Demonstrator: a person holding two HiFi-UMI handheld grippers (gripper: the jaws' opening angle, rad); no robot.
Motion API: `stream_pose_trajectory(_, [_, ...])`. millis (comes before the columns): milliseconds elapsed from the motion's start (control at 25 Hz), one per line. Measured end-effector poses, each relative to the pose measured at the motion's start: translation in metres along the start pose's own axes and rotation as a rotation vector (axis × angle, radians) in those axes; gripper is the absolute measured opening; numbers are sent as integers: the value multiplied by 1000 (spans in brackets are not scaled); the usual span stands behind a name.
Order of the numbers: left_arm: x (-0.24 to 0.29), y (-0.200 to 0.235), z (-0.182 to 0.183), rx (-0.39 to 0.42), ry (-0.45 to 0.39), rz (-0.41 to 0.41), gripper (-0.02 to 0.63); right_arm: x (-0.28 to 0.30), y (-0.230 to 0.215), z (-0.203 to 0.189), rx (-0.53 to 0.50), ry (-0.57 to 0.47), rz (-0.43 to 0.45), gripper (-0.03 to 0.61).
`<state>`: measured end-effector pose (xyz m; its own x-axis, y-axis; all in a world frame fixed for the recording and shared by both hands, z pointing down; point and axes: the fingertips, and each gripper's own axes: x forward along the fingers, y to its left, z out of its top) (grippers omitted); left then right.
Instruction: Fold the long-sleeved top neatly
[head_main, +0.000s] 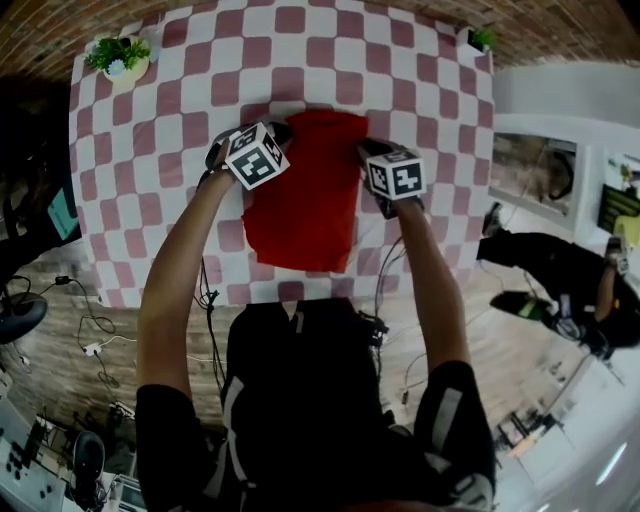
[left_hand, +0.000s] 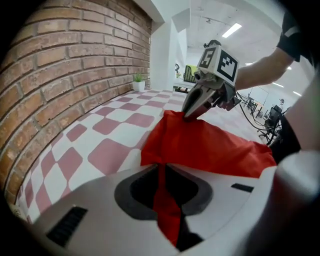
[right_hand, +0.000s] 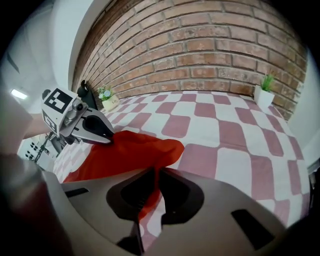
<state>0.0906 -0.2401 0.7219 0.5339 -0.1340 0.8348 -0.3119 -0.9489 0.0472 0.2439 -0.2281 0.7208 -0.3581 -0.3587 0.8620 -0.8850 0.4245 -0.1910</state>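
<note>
The red long-sleeved top (head_main: 303, 200) lies as a folded rectangle in the middle of the checked table, reaching to its near edge. My left gripper (head_main: 272, 138) holds the top's far left corner, and red cloth (left_hand: 162, 200) runs pinched between its jaws. At the far right corner my right gripper (head_main: 368, 152) is shut on the fabric (right_hand: 148, 197) the same way. Each gripper view shows the other gripper (left_hand: 192, 112) (right_hand: 105, 137) gripping the opposite corner, with the top (left_hand: 210, 145) (right_hand: 130, 155) stretched between them.
A pink-and-white checked cloth (head_main: 170, 130) covers the table. A small potted plant (head_main: 120, 55) stands at the far left corner, another (head_main: 480, 40) at the far right. A brick wall (right_hand: 210, 50) lies behind the table. Cables trail on the floor (head_main: 95, 345).
</note>
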Motion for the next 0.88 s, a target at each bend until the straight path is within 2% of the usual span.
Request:
stream_pose_trajectory(240, [4,1,-2,-46,-1,-11,58,10,-2,-4,-30,8,-11,41])
stream_pose_trajectory(320, [4,2,-1,-29,9,6,64,11,0,-3,-42,14,-6,43])
stream_pose_trajectory(440, [0,6,-1,12,18,46,116,6,5,3,-71,19,15,76])
stream_pose_trajectory(640, [-3,10,-2,59,33,47,156,-1,0,16,-262,67,34,177])
stream_pose_trajectory(760, [-4,14,-2,73,48,34,187,-1,-3,28,-363,101,78,208])
stream_pose_trajectory(880, [-1,15,-3,84,64,3,198,5,-6,37,-459,165,133,212])
